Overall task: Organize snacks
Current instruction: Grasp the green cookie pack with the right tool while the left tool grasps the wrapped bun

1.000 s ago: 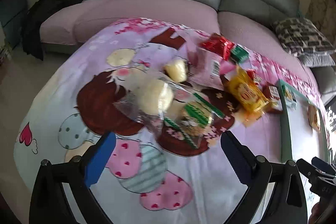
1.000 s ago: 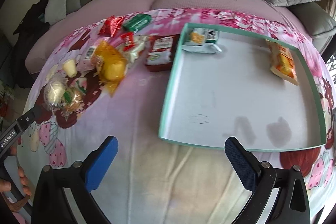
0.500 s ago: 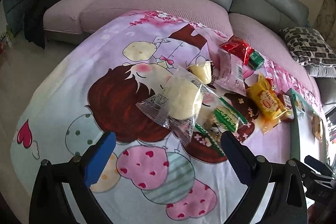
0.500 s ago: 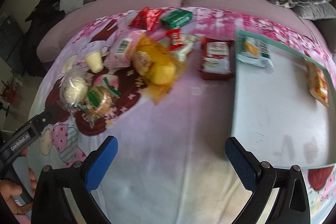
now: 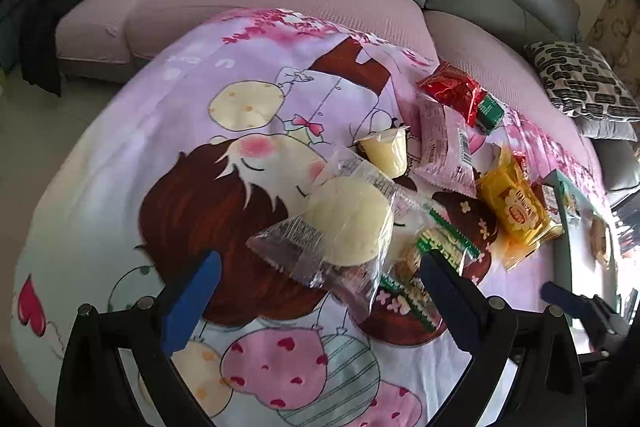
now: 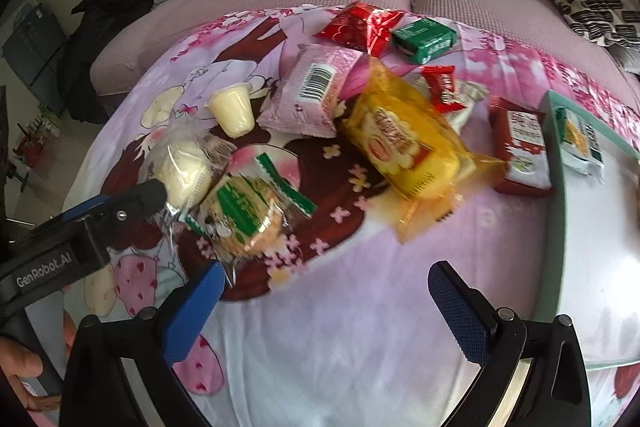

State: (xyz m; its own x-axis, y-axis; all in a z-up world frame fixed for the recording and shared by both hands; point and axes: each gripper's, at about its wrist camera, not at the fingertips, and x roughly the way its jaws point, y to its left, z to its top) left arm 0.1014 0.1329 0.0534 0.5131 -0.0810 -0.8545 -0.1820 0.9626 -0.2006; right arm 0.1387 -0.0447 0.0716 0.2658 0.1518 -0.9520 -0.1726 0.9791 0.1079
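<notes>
A: Left gripper (image 5: 316,275) wide open, empty, w/ the bun pack (image 5: 344,223) at 12 o'clock, half between its fingers.

B: Soft, crinkly, light; prob. pinch the bun's middle. Right gripper (image 6: 320,301) open, empty too.

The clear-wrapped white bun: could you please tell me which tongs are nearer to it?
Left. The left tongs are open right at the white bun; the right tongs hang open farther back, off to its right.

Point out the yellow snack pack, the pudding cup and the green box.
yellow snack pack (image 6: 400,143), right wrist view, on the printed front of the wrapper.
pudding cup (image 6: 232,109), right wrist view, on the cup's side wall.
green box (image 6: 425,37), right wrist view, on its top face.
</notes>
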